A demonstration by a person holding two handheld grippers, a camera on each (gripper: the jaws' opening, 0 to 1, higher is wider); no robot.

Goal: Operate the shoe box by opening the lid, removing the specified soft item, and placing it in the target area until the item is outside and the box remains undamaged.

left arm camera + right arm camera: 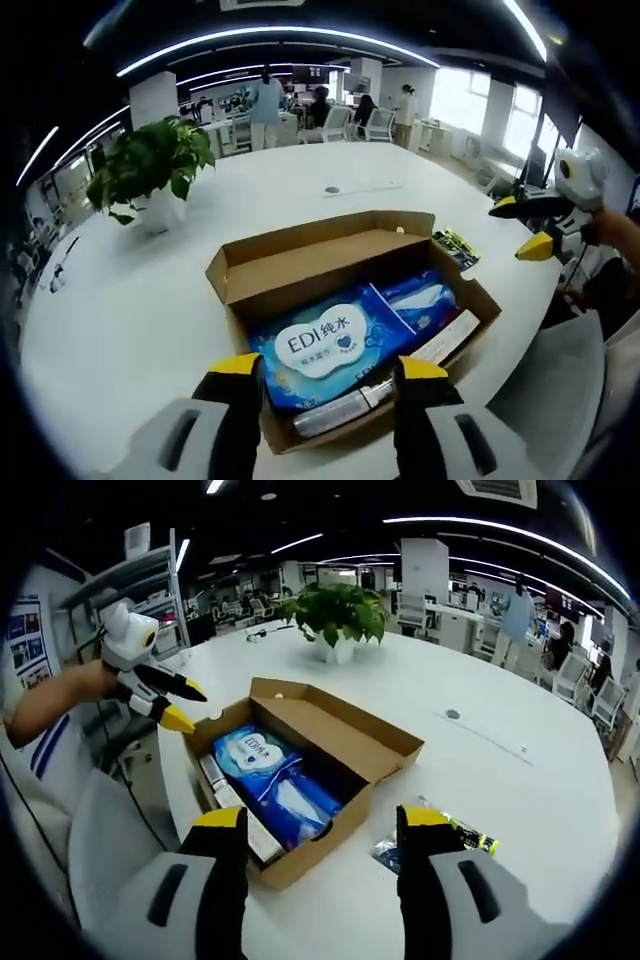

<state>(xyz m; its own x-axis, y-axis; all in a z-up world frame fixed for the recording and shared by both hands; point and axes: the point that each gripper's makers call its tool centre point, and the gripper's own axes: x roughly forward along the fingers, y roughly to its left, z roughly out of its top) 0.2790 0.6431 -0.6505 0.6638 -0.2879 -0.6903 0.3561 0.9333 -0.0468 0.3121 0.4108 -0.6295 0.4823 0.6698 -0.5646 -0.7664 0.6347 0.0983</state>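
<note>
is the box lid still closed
No, the cardboard box is open, its flaps folded out, with the blue wipes pack visible lying inside it.

left gripper view: from above one long side of the open shoe box [350, 320], close, facing across the white table [140, 300]
right gripper view: near the opposite side, slightly farther back
shared: box, table, potted plant [338, 615]

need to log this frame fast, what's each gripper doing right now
Left gripper: open, holding nothing, hovering over the near edge of the open shoe box.
Right gripper: open, holding nothing, by the box's side.
</note>
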